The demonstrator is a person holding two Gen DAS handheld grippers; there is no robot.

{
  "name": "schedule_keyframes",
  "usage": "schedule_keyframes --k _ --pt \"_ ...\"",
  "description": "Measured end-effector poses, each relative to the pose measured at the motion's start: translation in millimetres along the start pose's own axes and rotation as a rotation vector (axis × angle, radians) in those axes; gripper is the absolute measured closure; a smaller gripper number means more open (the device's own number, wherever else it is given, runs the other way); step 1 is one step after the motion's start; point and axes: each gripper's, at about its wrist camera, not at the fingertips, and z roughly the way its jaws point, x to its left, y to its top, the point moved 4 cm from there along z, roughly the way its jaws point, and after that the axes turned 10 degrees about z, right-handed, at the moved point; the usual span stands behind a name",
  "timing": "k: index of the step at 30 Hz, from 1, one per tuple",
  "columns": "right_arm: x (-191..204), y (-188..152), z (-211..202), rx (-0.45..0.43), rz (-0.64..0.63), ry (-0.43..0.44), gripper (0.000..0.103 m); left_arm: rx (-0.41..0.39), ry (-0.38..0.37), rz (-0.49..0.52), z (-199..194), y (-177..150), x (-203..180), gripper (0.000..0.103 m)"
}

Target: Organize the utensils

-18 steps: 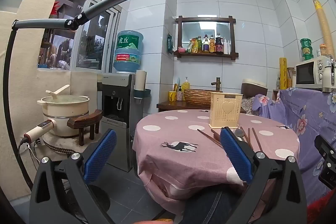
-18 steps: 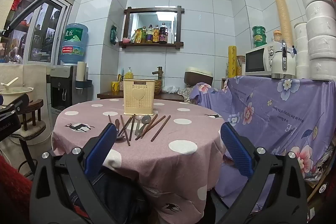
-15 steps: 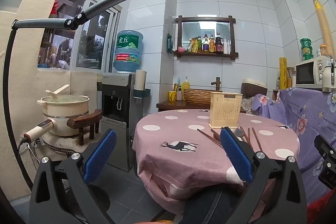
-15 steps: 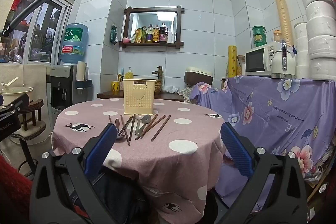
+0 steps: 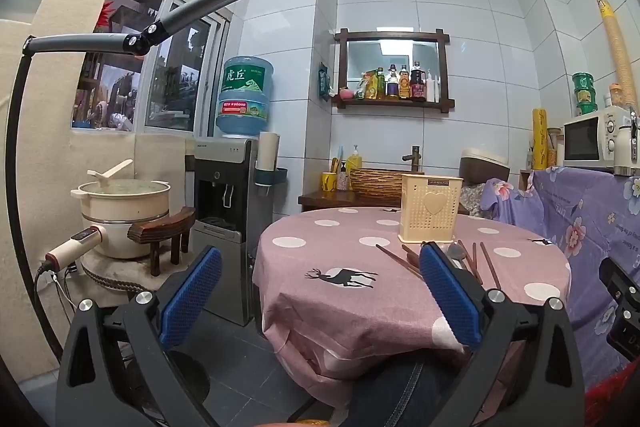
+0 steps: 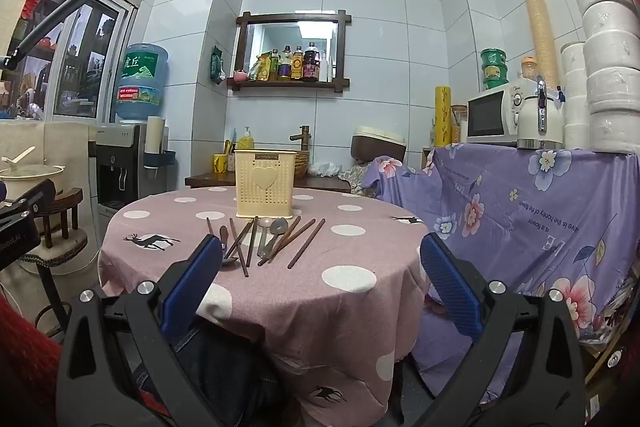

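Observation:
A cream utensil holder [image 6: 264,185] with a heart stands upright on the round table [image 6: 348,279] with a pink polka-dot cloth. In front of it lie several brown chopsticks [image 6: 306,243] and two metal spoons [image 6: 276,229], loose and fanned out. The holder also shows in the left wrist view [image 5: 430,209], with the chopsticks [image 5: 394,259] partly hidden behind my right finger pad. My left gripper [image 5: 320,291] is open and empty, short of the table's left front edge. My right gripper [image 6: 320,283] is open and empty, short of the table's near edge.
A water dispenser [image 5: 226,223] and a pot on a low stool [image 5: 124,211] stand left of the table. A counter draped in purple flowered cloth [image 6: 540,211] stands on the right, bearing a microwave [image 6: 496,117]. A phone arm [image 5: 224,1] reaches overhead.

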Motion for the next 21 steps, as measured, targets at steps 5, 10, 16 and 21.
schedule_keyframes --k 5,10,16,21 --pt "0.1 -0.3 -0.1 -0.001 0.0 -0.001 0.005 0.002 0.001 -0.002 1.3 -0.9 1.2 0.005" --pt "0.0 -0.7 -0.1 0.0 0.0 -0.001 0.005 0.001 0.0 -0.002 -1.1 -0.6 1.9 0.005" --pt "-0.3 -0.3 -0.2 0.001 -0.001 -0.001 0.005 0.004 0.0 -0.001 1.3 -1.3 0.9 0.005" --pt "0.9 -2.1 0.5 0.003 -0.001 0.0 0.005 0.005 -0.005 0.001 -0.1 -0.1 0.3 0.005"
